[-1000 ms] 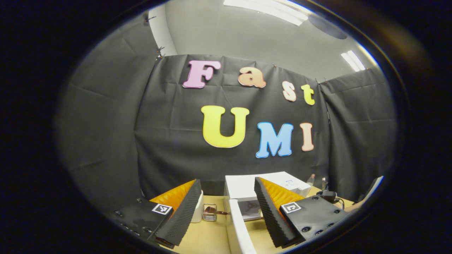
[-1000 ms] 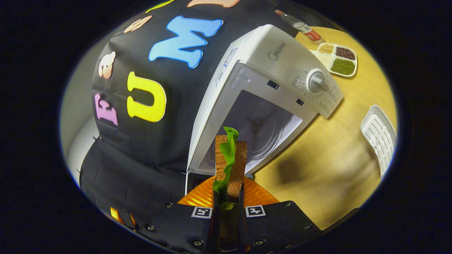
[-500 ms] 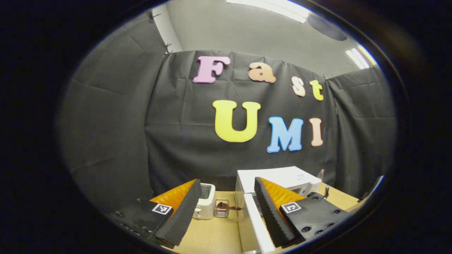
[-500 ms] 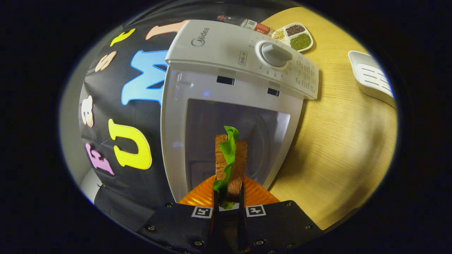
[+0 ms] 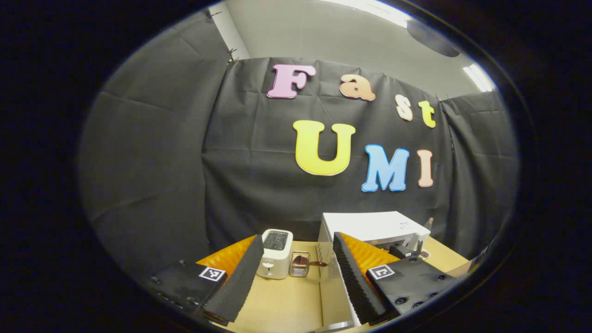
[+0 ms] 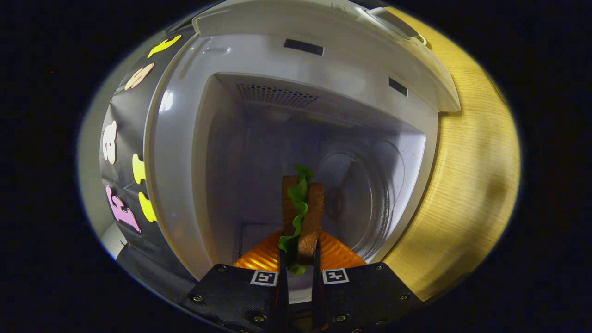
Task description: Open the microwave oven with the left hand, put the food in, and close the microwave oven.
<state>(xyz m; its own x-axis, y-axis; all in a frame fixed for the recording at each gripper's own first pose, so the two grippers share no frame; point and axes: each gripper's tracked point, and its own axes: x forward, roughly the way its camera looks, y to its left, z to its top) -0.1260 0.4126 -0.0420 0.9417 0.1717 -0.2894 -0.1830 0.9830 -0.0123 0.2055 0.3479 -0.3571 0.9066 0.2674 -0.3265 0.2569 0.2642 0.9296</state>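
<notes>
My right gripper [image 6: 298,263] is closed tight on the sandwich [image 6: 301,212], just ahead of the jaws at the microwave [image 6: 185,152] mouth, my left gripper [image 5: 296,273] spread empty, and releasing early could drop it on the sill.

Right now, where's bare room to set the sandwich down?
Inside the open microwave: the glass turntable is bare, ahead of the sandwich held in the right gripper. Bare wooden table beside the microwave. Crowded near the toaster and metal cup.

Wooden table [image 5: 286,305] bearing toaster [image 5: 274,253], small rack [image 5: 300,264], microwave oven [image 5: 374,229]
</notes>
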